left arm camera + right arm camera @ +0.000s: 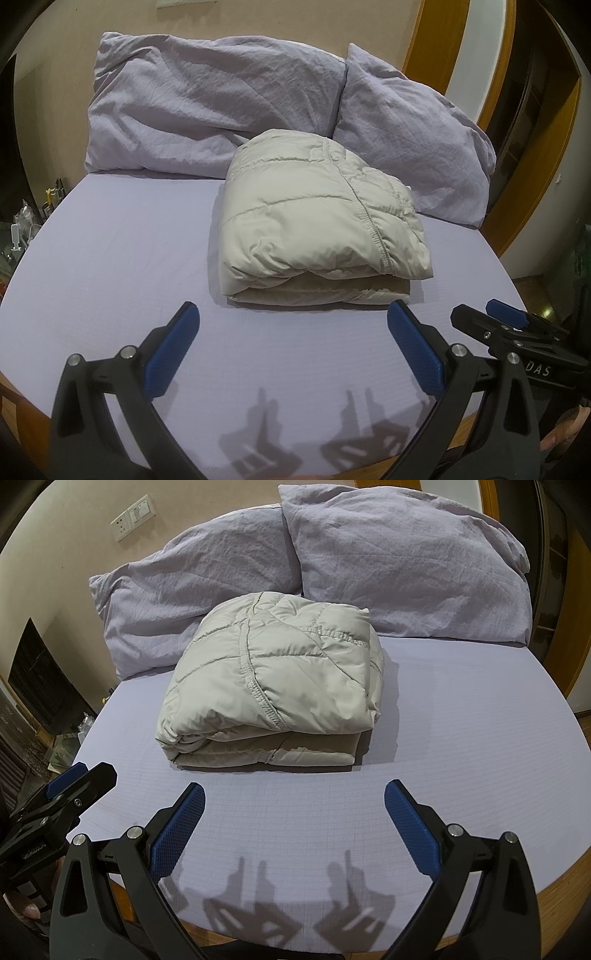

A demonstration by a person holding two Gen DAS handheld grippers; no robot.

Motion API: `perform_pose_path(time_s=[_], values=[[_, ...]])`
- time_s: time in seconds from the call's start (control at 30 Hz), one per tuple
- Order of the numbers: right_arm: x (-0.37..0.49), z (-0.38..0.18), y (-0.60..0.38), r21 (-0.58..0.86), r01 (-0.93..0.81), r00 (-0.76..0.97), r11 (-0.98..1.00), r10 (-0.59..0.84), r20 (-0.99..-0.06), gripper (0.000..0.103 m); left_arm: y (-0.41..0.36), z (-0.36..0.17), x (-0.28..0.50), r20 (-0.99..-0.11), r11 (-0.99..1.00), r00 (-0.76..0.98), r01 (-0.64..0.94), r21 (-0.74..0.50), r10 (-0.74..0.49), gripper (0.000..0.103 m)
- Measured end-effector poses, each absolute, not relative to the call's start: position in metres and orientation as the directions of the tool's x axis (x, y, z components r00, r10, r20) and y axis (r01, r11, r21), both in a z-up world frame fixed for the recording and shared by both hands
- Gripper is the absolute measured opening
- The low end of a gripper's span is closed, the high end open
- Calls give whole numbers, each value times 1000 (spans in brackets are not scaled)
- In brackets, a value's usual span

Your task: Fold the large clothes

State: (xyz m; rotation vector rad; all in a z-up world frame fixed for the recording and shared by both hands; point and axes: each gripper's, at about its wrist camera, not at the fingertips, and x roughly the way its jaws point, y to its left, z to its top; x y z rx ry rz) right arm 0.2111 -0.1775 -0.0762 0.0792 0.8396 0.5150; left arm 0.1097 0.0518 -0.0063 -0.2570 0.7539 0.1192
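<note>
Pale grey quilted puffer jacket (317,218) sits folded mid-bed, near the pillows; your left gripper (293,345) and right gripper (295,825) are both spread wide and empty, so folding looks finished: check only.

Folded jacket (317,218) lies on the bed sheet (110,258), centre. Two pillows behind it: left pillow (207,107) at 11 o'clock, touching; right pillow (413,147) at 1 o'clock. Left gripper (291,321) at 6 o'clock of the jacket, above the sheet, apart. Right gripper (295,801) beside it at 3 o'clock.
</note>
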Motion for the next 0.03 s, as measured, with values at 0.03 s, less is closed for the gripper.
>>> perform_pose_path(time_s=[0.03], values=[[211, -76, -177, 267, -403, 553, 875, 465, -691, 100, 52, -6, 110, -690, 962, 723, -198, -187, 14, 101]])
